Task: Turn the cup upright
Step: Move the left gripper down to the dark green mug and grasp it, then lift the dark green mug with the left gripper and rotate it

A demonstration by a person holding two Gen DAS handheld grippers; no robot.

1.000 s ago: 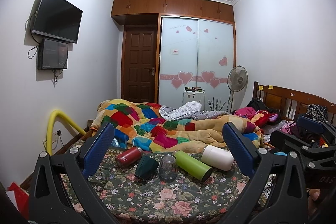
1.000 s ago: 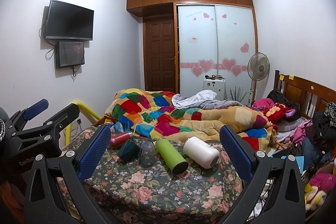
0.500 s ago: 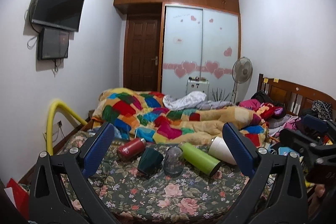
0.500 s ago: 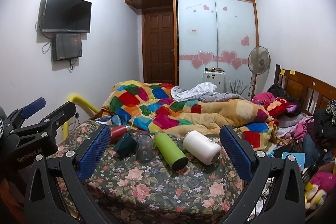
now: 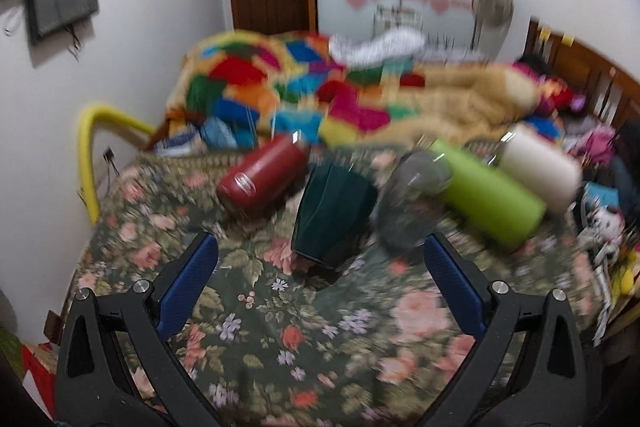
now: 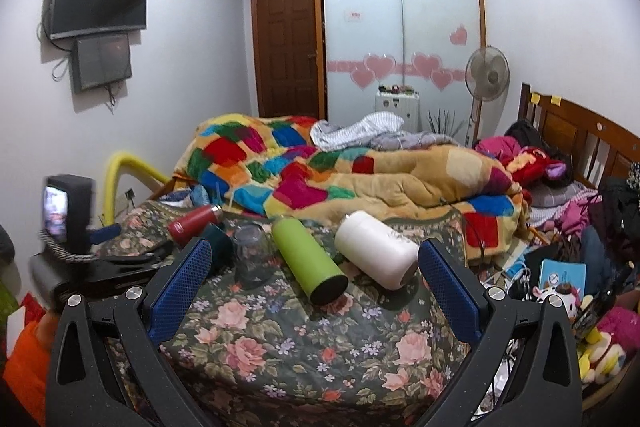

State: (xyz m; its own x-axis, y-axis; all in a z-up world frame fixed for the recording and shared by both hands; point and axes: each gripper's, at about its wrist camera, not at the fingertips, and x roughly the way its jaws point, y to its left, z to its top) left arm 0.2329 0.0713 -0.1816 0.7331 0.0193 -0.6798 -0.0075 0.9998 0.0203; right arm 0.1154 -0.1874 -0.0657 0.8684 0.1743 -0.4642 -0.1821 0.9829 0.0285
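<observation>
Several cups and bottles lie in a row on the floral bedspread (image 5: 320, 327): a red bottle (image 5: 262, 179) on its side, a dark green cup (image 5: 332, 213) tipped over, a clear glass (image 5: 412, 197) standing mouth down, a lime green bottle (image 5: 490, 195) and a white bottle (image 5: 538, 165) on their sides. My left gripper (image 5: 320, 285) is open and empty, just short of the dark green cup. My right gripper (image 6: 314, 285) is open and empty, in front of the lime green bottle (image 6: 308, 253) and white bottle (image 6: 376, 249). The left view is blurred.
A rumpled patchwork quilt (image 6: 320, 175) lies behind the row. A yellow tube (image 6: 116, 171) curves up at the bed's left side. Clutter and toys (image 6: 560, 287) fill the right side by the wooden headboard (image 6: 580, 131). My left gripper body (image 6: 72, 255) shows at the right view's left edge.
My left gripper has tilted down and moved in close to the row, now facing the dark green cup. My right gripper has moved slightly closer. No cup has moved.
</observation>
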